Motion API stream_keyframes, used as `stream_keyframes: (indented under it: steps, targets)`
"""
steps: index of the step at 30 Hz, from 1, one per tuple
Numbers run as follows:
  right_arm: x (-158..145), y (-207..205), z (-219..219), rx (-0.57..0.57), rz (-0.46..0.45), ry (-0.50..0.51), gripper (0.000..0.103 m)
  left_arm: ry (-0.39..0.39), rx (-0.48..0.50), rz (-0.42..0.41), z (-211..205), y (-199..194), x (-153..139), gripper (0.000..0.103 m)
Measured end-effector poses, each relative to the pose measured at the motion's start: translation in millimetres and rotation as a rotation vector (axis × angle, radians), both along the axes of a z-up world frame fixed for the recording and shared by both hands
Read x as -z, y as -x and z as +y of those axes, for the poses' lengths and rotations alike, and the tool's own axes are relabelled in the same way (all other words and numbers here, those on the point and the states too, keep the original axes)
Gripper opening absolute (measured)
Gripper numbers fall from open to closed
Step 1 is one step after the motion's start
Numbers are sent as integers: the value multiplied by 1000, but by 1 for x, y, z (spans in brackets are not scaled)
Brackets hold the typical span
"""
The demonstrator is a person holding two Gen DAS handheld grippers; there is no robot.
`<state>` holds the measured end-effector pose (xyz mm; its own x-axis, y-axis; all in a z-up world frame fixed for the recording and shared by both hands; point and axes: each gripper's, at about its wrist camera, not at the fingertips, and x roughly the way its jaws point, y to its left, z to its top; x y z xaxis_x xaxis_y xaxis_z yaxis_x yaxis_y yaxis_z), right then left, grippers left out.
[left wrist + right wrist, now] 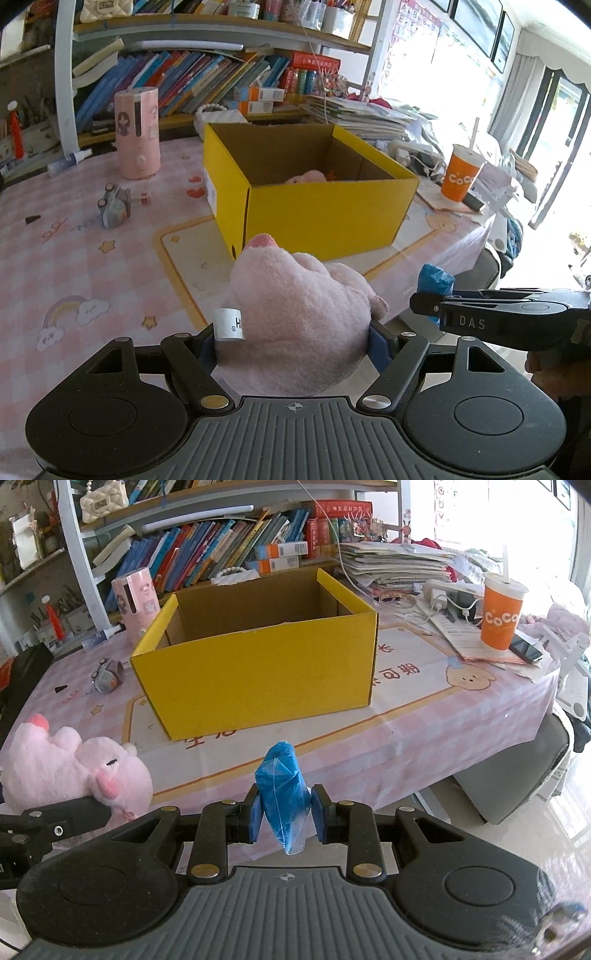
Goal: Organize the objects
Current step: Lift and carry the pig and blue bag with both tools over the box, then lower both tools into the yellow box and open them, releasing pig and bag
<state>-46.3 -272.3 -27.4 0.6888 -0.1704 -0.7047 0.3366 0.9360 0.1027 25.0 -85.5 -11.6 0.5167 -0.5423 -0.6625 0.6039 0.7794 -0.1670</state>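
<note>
My left gripper (291, 332) has its jaws clamped wide round a soft pink plush pig (295, 314); light and squashy, it holds best at the body. My right gripper (282, 812) pinches a crinkly blue plastic bag bundle (282, 786), slippery, gripped mid-bundle. Both hang before the open yellow cardboard box (317, 206) on the table (92, 258)

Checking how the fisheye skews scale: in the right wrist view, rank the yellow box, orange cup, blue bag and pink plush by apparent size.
1. Yellow box
2. Pink plush, enlarged by nearness
3. Blue bag and orange cup: look alike; the bag is much nearer, so unranked.
</note>
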Motion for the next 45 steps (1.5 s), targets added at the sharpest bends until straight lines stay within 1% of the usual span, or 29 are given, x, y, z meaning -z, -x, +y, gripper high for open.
stream_keyframes:
  steps: [5, 9, 15, 20, 24, 29, 35, 40, 41, 44, 45]
  targets:
    - [-6, -17, -15, -4, -28, 11, 26, 32, -13, -40, -13, -14, -9, 77]
    - [-22, -35, -27, -23, -100, 50, 26, 70, -27, -74, -26, -27, -19, 77]
    - [-44, -71, -49, -78, -199, 118, 26, 132, -67, -142, -52, -59, -37, 77]
    - [-50, -104, -72, -122, -222, 131, 26, 141, -117, -175, -74, -86, -42, 77]
    - [-44, -130, -82, -181, -198, 145, 26, 126, -165, -155, -87, -103, -34, 77]
    - [-29, -160, -86, -286, -137, 169, 26, 89, -210, -127, -100, -121, -23, 77]
    - [-14, -189, -88, -387, -72, 175, 26, 36, -226, -114, -118, -139, -12, 77]
    - [-3, -207, -93, -429, -22, 152, 26, -12, -245, -89, -128, -153, -2, 79]
    - [-2, -210, -93, -437, -12, 150, 26, -19, -238, -101, -130, -153, -1, 80]
    - [5, -216, -95, -455, 24, 137, 26, -43, -223, -95, -136, -155, 3, 81]
    - [8, -218, -96, -458, 39, 130, 26, -54, -216, -105, -139, -155, 4, 81]
